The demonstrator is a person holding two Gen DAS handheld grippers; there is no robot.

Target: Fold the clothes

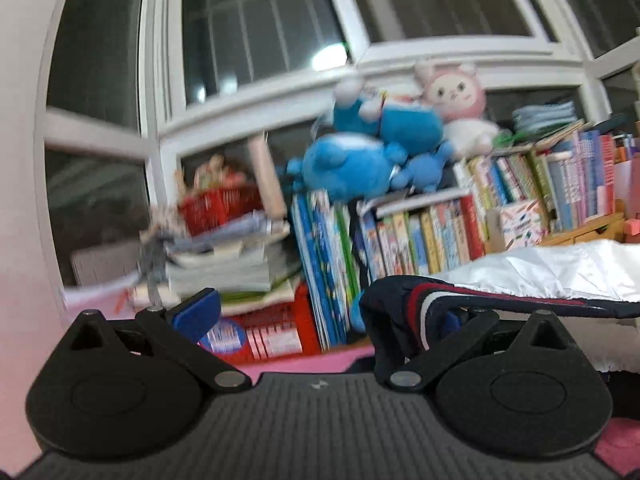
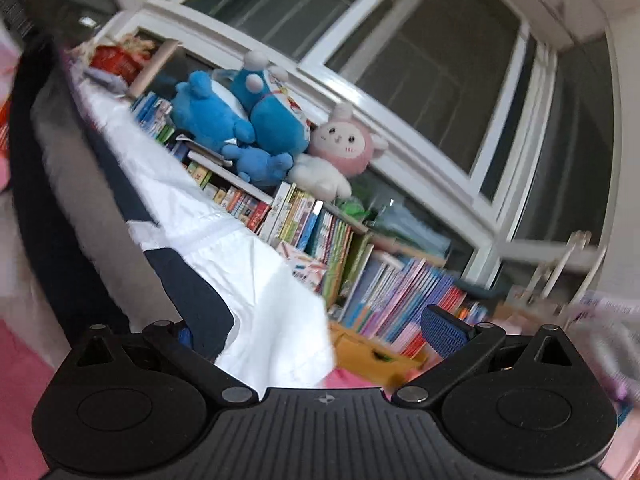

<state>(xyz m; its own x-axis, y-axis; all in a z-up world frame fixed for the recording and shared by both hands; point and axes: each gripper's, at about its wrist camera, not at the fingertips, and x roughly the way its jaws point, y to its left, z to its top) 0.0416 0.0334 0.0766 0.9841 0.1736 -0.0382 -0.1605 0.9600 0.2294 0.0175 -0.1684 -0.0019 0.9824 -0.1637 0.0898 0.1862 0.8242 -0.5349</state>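
Note:
A white garment with navy trim and red-and-white stripes (image 1: 532,276) stretches between the two grippers, lifted off the pink surface. In the left wrist view my left gripper (image 1: 320,312) stands wide open; its blue left pad (image 1: 198,312) is bare and the navy striped cuff (image 1: 404,308) drapes over the right finger. In the right wrist view my right gripper (image 2: 316,332) is also wide open; the white and navy cloth (image 2: 256,296) hangs over its left finger, and the blue right pad (image 2: 446,332) is bare.
Rows of children's books (image 1: 432,232) line a low shelf under large white-framed windows (image 1: 260,32). Blue plush toys (image 1: 360,152) and a pink plush (image 1: 456,100) sit on the books. A red basket (image 1: 216,204) tops a stack of papers. A pink surface (image 1: 312,360) lies below.

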